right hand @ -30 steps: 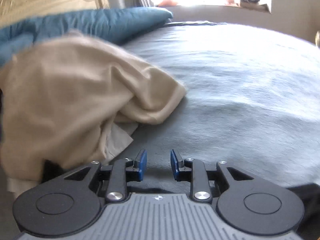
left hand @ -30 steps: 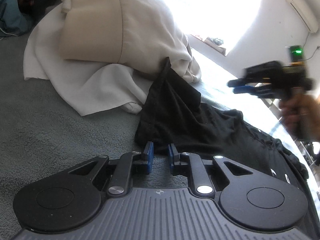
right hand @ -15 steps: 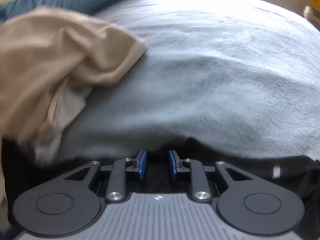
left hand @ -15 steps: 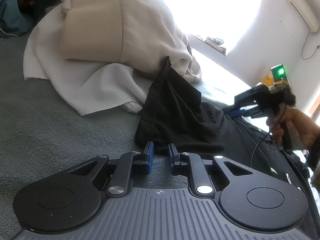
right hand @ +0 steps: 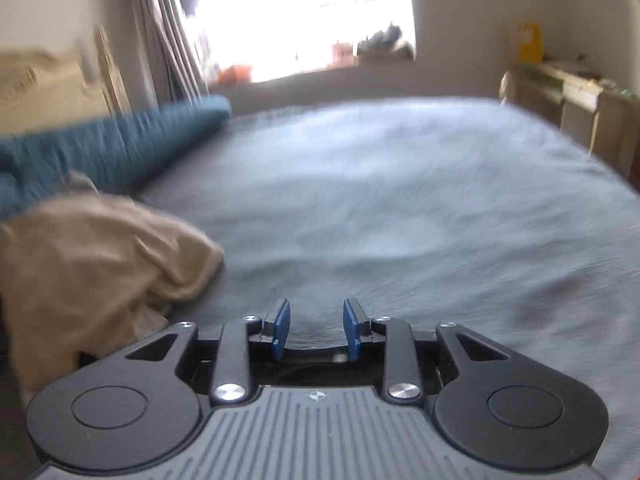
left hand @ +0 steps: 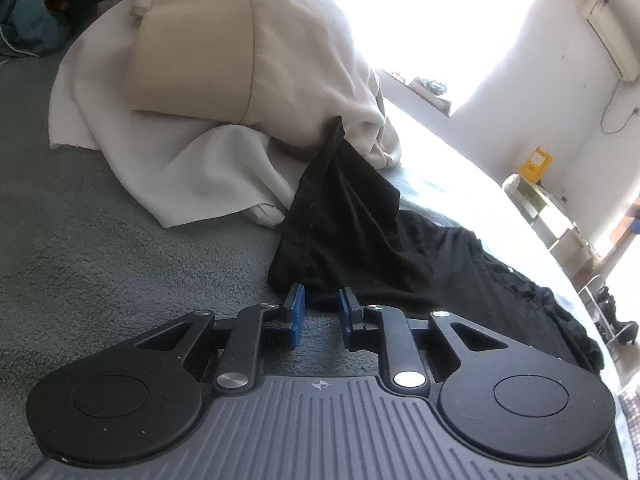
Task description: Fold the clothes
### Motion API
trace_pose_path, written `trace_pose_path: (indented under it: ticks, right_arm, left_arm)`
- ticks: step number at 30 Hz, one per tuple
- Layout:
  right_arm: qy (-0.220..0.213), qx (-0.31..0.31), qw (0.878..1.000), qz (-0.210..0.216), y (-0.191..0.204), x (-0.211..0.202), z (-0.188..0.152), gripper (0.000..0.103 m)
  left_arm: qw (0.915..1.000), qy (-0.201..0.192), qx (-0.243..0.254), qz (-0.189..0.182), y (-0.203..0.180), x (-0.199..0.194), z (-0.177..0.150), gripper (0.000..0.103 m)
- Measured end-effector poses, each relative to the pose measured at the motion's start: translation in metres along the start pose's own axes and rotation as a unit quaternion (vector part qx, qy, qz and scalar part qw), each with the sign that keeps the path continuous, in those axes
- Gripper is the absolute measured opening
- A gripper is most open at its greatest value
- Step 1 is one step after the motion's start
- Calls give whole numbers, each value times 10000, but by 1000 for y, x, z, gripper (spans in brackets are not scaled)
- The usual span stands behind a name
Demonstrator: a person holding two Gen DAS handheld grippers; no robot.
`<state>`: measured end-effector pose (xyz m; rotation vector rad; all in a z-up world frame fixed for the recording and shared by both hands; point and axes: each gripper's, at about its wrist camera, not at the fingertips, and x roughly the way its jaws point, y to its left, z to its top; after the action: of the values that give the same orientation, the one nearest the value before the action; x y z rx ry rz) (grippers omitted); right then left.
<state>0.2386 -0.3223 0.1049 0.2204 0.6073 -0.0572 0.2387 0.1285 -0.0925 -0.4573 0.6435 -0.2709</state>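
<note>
Item: black garment (left hand: 384, 248), unfolded on bed (left hand: 100, 248); my left gripper (left hand: 322, 312) and right gripper (right hand: 316, 330) spread, empty (both just widened). Next: pinch its near hem.

My right view smears: the tan cloth (right hand: 92, 264) left of my jaws is blurred and cut by the edge. The black garment's (left hand: 360, 236) top disappears under the beige pile (left hand: 248, 52), perhaps pinned.
</note>
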Motion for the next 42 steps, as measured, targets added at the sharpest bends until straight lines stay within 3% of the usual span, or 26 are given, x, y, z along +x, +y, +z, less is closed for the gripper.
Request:
trace_pose_path:
  ticks: [5, 9, 13, 17, 22, 31, 37, 42]
  right_arm:
    - [-784, 2, 9962, -374, -59, -165, -18, 43]
    - [-1196, 31, 9891, -858, -95, -262, -51, 49]
    - [-1621, -16, 9790, -1232, -117, -332, -88, 51]
    - [-1806, 274, 9750, -1269, -139, -359, -115, 54]
    - [-1977, 376, 9724, -1182, -159, -357, -144, 67]
    - [-1467, 417, 9869, -521, -170, -286, -183, 67]
    - [-1043, 700, 9921, 16, -188, -230, -188, 67]
    - [-633, 1127, 9909, 361, -208, -163, -181, 67]
  left_arm:
    - [9997, -200, 82, 57, -3, -11, 4, 26]
    - [9996, -272, 109, -9, -4, -21, 6, 29]
    - [9992, -328, 206, -25, -14, -30, 6, 31]
    - [9984, -379, 396, -135, -39, -49, 1, 35]
    - [9949, -339, 872, -382, -88, -78, -5, 42]
    - [9768, -271, 1896, -959, -205, -108, -23, 54]
    - [9557, 43, 2613, -1352, -282, -75, -55, 59]
    - [9428, 443, 2959, -1472, -322, -29, -88, 59]
